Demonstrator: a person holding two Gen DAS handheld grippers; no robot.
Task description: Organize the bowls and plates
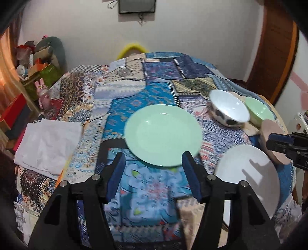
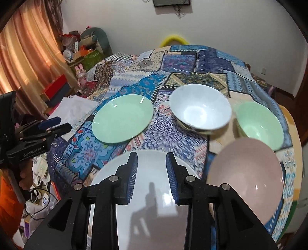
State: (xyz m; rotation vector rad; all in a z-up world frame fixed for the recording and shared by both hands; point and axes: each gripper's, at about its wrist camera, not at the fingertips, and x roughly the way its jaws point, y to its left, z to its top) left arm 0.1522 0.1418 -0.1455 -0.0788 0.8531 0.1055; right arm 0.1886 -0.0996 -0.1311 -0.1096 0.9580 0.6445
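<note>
Nearest the right wrist camera, the right gripper (image 2: 152, 163) hangs over the white plate (image 2: 150, 202) with its blue pads set narrowly apart and nothing between them. From the left wrist view, the left gripper (image 1: 153, 163) stands with its jaws about half open, also empty, above the near rim of the green plate (image 1: 163, 134) without touching it.

Judging by how things lie, the sorting has hardly begun — nothing is stacked. The green plate and the white plate lie apart on the cloth, each flat and alone. Three bowls sit to the right: a white bowl (image 2: 200, 107) with a dark spotted outside, a green bowl (image 2: 259, 123) just beside it, and a pink bowl (image 2: 246, 177) nearer the camera, close by the white plate's right edge. None is nested in another. What seems left is to put one plate on the other and set the bowls inside one another, largest at the bottom.

Everything rests on a round table under a patchwork cloth (image 1: 154, 88) of blue, cream and patterned squares; a folded white cloth (image 1: 48, 146) lies at its left edge. Behind it are a pale wall, a dark screen (image 1: 137, 6) mounted high, orange curtains (image 2: 28, 57) on the left, and a cluttered corner of boxes and soft toys (image 2: 84, 46). A wooden door frame (image 1: 273, 48) stands on the right — and a yellow chair back (image 2: 174, 39) peeks up behind the far side of the table.
</note>
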